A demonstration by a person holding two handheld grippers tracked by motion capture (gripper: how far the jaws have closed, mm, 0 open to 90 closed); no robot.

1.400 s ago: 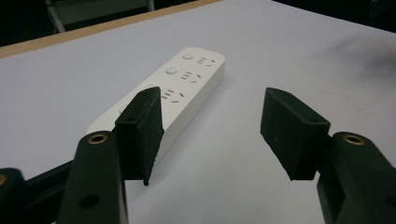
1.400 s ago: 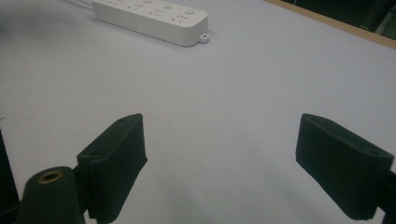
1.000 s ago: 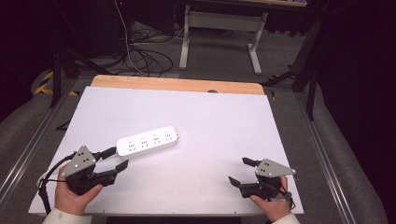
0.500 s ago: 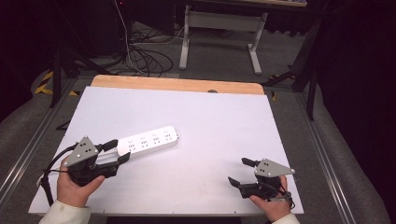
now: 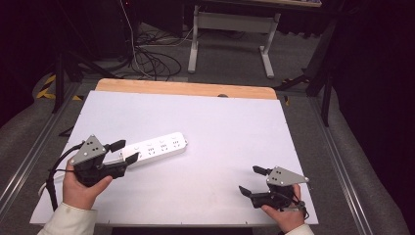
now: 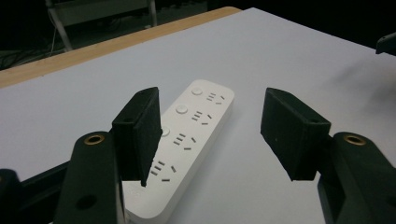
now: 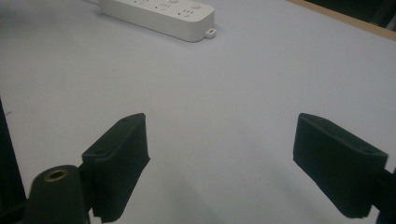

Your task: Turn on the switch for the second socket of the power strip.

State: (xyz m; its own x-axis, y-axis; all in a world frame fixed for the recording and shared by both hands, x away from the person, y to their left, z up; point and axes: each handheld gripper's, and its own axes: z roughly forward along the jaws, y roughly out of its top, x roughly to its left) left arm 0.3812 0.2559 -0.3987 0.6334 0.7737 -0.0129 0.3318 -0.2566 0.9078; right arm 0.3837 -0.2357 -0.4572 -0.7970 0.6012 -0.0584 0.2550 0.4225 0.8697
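Covering most of the wooden table (image 5: 186, 88) is a white board (image 5: 220, 127), and it is carrying a white power strip (image 5: 159, 148) that is lying flat, left of centre and slanted toward the person's left hand (image 5: 80, 188). Behind the table, the high view is showing a grey floor with a tangle of dark cables (image 5: 147, 54) and a white metal stand (image 5: 230, 29).

Coming in at the near left, the left gripper (image 5: 125, 152) is hanging with its jaws spread apart and holding nothing, its tips reaching the near end of the strip. Its own camera is revealing what the high view is not: the strip (image 6: 187, 135) is passing under the left-hand jaw, with round buttons and socket slots running along its top, though whether the jaw is touching it cannot be told.

Resting at the near right edge, well apart from the strip, the right gripper (image 5: 252, 180) is likewise gaping wide over bare board. Its camera is catching the strip's far end (image 7: 163, 14) with a small hanging tab.
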